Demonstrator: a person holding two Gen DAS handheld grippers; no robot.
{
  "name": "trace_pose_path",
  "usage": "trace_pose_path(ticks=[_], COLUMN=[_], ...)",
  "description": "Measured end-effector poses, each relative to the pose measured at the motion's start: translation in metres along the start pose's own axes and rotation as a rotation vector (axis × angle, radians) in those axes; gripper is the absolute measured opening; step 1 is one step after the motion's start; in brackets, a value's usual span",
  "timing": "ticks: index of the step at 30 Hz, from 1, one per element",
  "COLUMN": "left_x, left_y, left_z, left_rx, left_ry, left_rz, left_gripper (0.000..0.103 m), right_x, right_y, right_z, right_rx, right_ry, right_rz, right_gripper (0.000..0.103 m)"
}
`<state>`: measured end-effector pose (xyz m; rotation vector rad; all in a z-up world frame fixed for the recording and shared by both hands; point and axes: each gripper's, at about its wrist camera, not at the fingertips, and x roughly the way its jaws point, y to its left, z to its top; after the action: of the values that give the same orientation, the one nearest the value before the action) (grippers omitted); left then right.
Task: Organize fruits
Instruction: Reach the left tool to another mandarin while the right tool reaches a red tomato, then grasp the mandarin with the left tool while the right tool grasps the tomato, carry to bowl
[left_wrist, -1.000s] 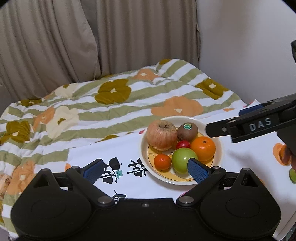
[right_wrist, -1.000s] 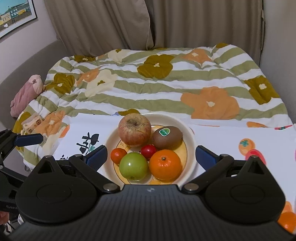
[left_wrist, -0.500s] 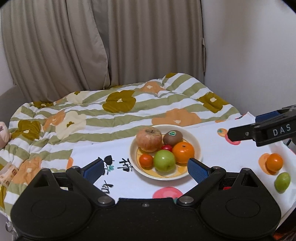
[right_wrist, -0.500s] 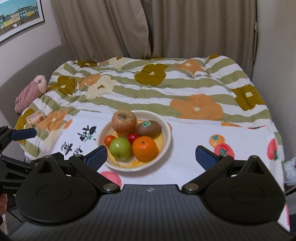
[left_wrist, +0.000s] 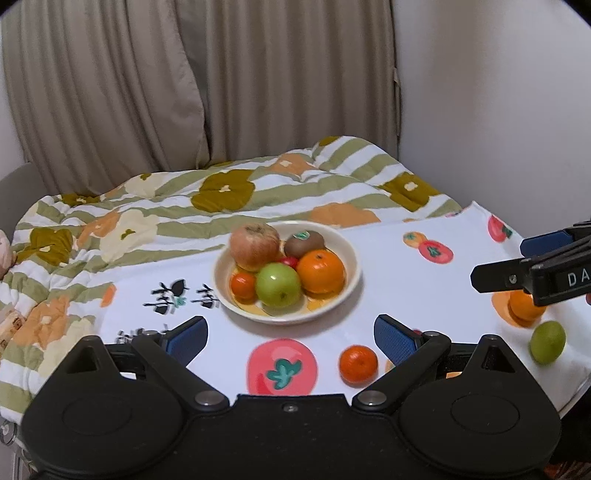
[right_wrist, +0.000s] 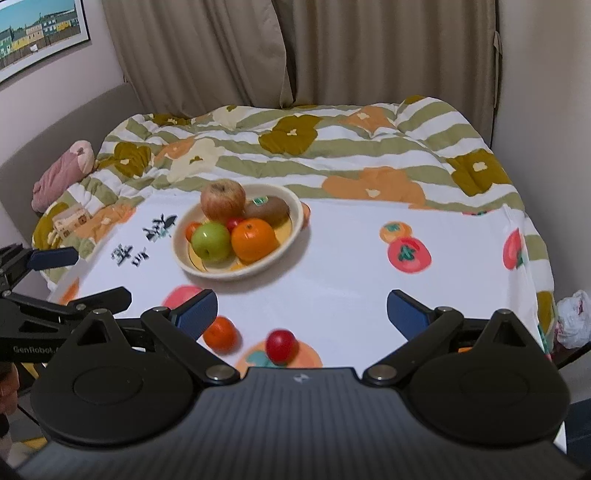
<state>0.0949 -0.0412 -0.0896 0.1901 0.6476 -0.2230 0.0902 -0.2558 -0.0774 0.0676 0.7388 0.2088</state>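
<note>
Left wrist view first: your left gripper (left_wrist: 290, 334) has pulled well back from a second ago, jaws wide apart with nothing between them. The bowl (left_wrist: 349, 275), which filled the lower middle of the frame before, now sits smaller at centre on the white fruit-print cloth (left_wrist: 399, 291). It carries a red apple (left_wrist: 254, 246), a kiwi (left_wrist: 304, 243), an orange (left_wrist: 320, 270), a green apple (left_wrist: 277, 285), a small tangerine (left_wrist: 242, 285) and a red cherry tomato (left_wrist: 289, 261) tucked between them. New fruit has come into view: a loose tangerine (left_wrist: 358, 363) at lower centre just beside your right finger pad, a lime (left_wrist: 547, 341) at the lower right edge, and another orange fruit (left_wrist: 524, 308) partly hidden behind the right gripper's finger at the right edge.

Right wrist view now: your right gripper (right_wrist: 301, 314) has backed off too, jaws spread, empty. The bowl (right_wrist: 295, 236) has slid to upper left of centre. Fresh at the bottom: a tangerine (right_wrist: 220, 334) touching the left pad's edge in the picture, and a small red fruit (right_wrist: 282, 346) on an orange print. The left gripper's fingers (right_wrist: 55, 256) show spread at the left edge. The striped quilt (right_wrist: 332, 155) lies behind.
</note>
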Motion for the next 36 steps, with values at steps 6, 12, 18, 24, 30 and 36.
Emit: trace_pose_path(ticks=[6, 12, 18, 24, 30, 36], left_x=[0.030, 0.061, 0.085, 0.099, 0.102, 0.100], left_y=[-0.018, -0.036, -0.047, -0.052, -0.051, -0.050], left_z=[-0.024, -0.039, -0.044, -0.047, -0.045, -0.046], left_rx=[0.054, 0.155, 0.206, 0.211, 0.193, 0.192], left_ry=[0.011, 0.034, 0.071, 0.113, 0.118, 0.118], left_rz=[-0.048, -0.079, -0.102, -0.127, -0.154, -0.157], left_gripper=[0.093, 0.084, 0.075, 0.057, 0.044, 0.044], right_x=[0.020, 0.042, 0.063, 0.076, 0.086, 0.097], right_y=[-0.011, -0.015, -0.012, -0.010, -0.005, 0.004], right_z=[-0.031, -0.052, -0.064, -0.064, -0.063, -0.061], right_rx=[0.017, 0.042, 0.071, 0.073, 0.074, 0.061], right_ry=[0.011, 0.026, 0.057, 0.069, 0.089, 0.095], right_rz=[0.002, 0.013, 0.029, 0.034, 0.050, 0.068], right_gripper=[0.103, 0.103, 0.097, 0.093, 0.082, 0.073])
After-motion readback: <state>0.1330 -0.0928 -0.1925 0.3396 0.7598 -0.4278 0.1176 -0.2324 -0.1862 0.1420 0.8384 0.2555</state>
